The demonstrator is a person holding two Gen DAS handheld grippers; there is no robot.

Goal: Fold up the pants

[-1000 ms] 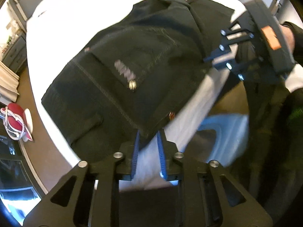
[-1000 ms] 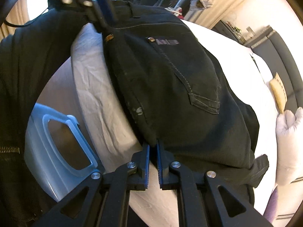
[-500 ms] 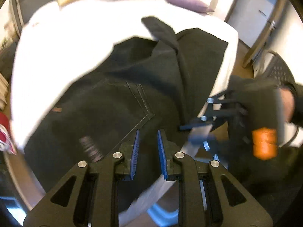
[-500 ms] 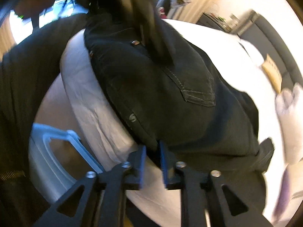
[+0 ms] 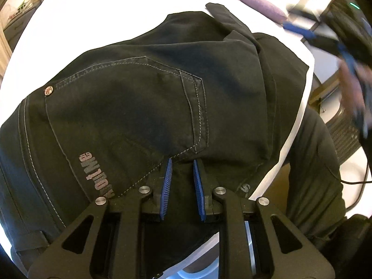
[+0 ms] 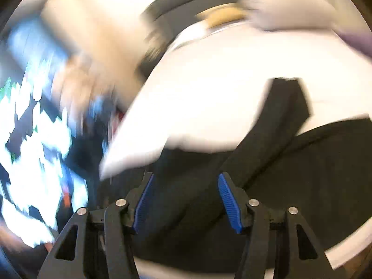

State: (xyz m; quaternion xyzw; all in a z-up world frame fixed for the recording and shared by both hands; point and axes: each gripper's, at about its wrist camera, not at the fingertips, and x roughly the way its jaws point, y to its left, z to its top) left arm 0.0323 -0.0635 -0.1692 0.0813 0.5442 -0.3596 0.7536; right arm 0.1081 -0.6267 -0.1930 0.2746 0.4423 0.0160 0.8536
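Observation:
Black pants (image 5: 144, 97) lie folded on a white bed, back pocket and grey lettering up. My left gripper (image 5: 182, 162) hovers just over the pocket's lower corner, jaws apart and holding nothing. In the right wrist view, blurred by motion, my right gripper (image 6: 186, 183) is wide open above the pants (image 6: 290, 162); a narrow strip of pant leg runs up across the sheet. The right gripper shows as a blurred shape at the far right of the left wrist view (image 5: 348, 46).
The white bed (image 5: 116, 11) fills most of the left view, its edge (image 5: 300, 116) close on the right. A purple cushion (image 5: 260, 5) and pillows (image 6: 279, 7) lie at the far end. A pale blue bin (image 5: 204, 269) stands below the bed edge.
Both grippers have let go of the pants, which now lie flat on the bed. The right gripper has opened wide and swung quickly away; the left has moved in over the pocket.

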